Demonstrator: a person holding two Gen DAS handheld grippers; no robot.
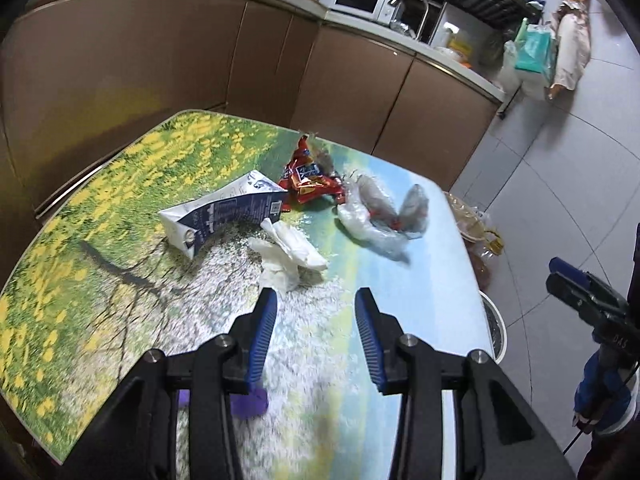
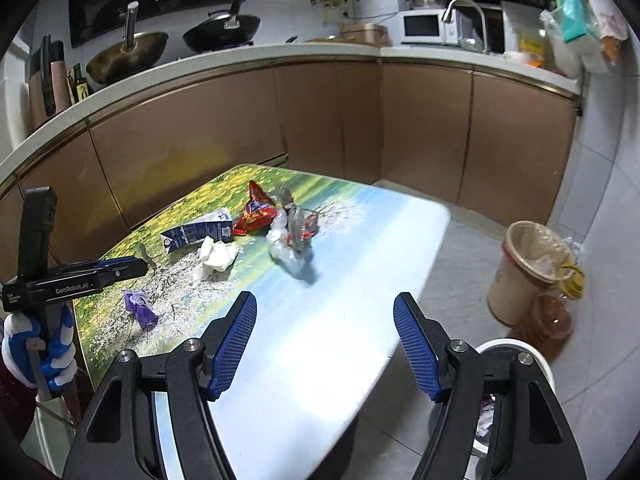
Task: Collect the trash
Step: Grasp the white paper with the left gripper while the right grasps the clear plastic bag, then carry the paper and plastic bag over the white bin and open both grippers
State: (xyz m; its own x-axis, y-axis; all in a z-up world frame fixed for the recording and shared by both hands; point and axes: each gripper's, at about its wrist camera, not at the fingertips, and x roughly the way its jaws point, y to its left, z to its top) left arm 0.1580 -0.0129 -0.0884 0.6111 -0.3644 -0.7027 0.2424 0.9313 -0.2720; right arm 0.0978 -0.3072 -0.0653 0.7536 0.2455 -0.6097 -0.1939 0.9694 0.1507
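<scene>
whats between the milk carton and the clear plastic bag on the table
The red snack wrapper sits between the milk carton and the clear plastic bag, toward the far side; both wrist views show it.

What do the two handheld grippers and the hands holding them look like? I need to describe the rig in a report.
Both the left gripper and the right gripper have black angular frames with silver bolts and ribbed blue finger pads. The left's black body carries white "GenRobot.AI" lettering. Each hand wears a blue-and-white glove, and a dark maroon sleeve shows at the left wrist.
</scene>
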